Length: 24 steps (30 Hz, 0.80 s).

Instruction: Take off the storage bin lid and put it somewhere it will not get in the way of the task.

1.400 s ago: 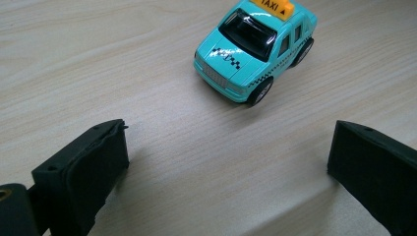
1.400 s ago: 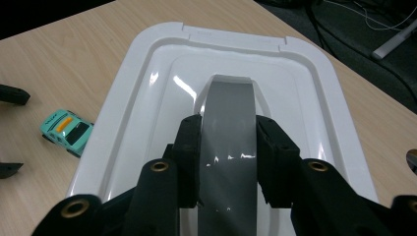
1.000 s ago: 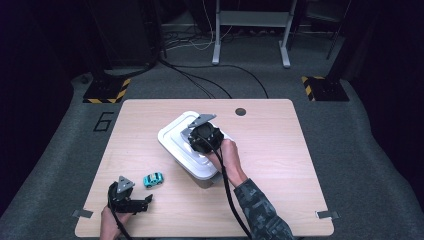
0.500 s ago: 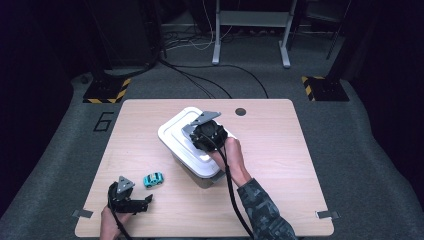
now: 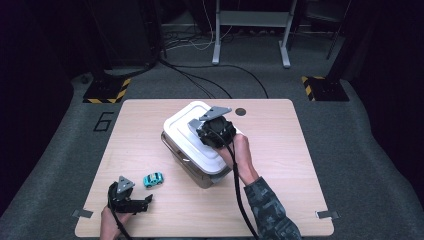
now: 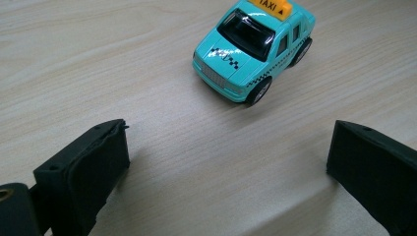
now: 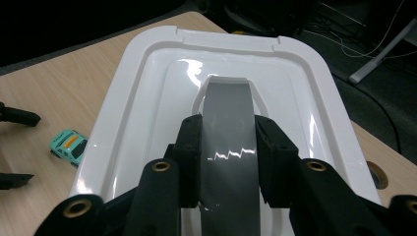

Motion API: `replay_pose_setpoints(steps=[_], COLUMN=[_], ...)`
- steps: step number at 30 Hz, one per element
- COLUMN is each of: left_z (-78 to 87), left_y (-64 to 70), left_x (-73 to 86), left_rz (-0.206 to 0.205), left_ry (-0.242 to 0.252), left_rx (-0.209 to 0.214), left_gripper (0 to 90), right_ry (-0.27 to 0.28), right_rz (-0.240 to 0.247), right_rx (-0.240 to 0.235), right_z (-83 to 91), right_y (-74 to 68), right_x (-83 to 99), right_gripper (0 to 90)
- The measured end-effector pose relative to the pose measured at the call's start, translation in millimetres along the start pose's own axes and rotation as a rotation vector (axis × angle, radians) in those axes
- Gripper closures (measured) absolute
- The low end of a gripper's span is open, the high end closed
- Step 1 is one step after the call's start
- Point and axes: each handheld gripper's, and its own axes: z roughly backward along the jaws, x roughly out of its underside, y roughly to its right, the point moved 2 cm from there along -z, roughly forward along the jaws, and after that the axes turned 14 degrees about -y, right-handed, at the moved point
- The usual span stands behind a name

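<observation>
Right tongs clamped on the bin lid's handle, left tongs spread wide before a toy taxi.

High view: the white lid [image 5: 192, 132] sits on the grey bin [image 5: 192, 167] at the middle of the tabletop [image 5: 280, 165]; the right tongs [image 5: 200, 125] rest on top of it, and the teal toy taxi [image 5: 153, 179] lies at 8 o'clock from the bin, just beside the left tongs [image 5: 145, 202] near the front edge.
Left gripper view: the left tongs [image 6: 226, 167] gape wide with bare wood between the jaws; the taxi [image 6: 253, 46] stands at 12 o'clock, untouched.
Right gripper view: the right tongs [image 7: 227, 147] are closed on the grey handle [image 7: 228, 128] in the lid's [image 7: 305, 88] recess, one jaw against each side; the taxi [image 7: 68, 146] is at 9 o'clock.
</observation>
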Motion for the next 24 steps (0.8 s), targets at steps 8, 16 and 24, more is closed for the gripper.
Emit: replay_pose_setpoints(steps=[8,16,24], left_z=[0.0,-0.1,0.0], left_y=[0.0,0.0,-0.1], left_x=[0.0,-0.1,-0.1], left_rz=[0.000,0.000,-0.001], left_ry=[0.000,0.000,0.000], left_rx=[0.000,0.000,0.000], left_gripper=[1.8,1.8,1.8], right_ry=[0.002,0.010,0.018], right_rz=[-0.021,-0.039,-0.075], right_rx=[0.024,0.052,0.079], right_z=[10.4,21.5,32.6], right_y=[11.5,28.7,44.8], right_x=[4.8,13.3,23.4], right_gripper=[66.1,66.1,66.1])
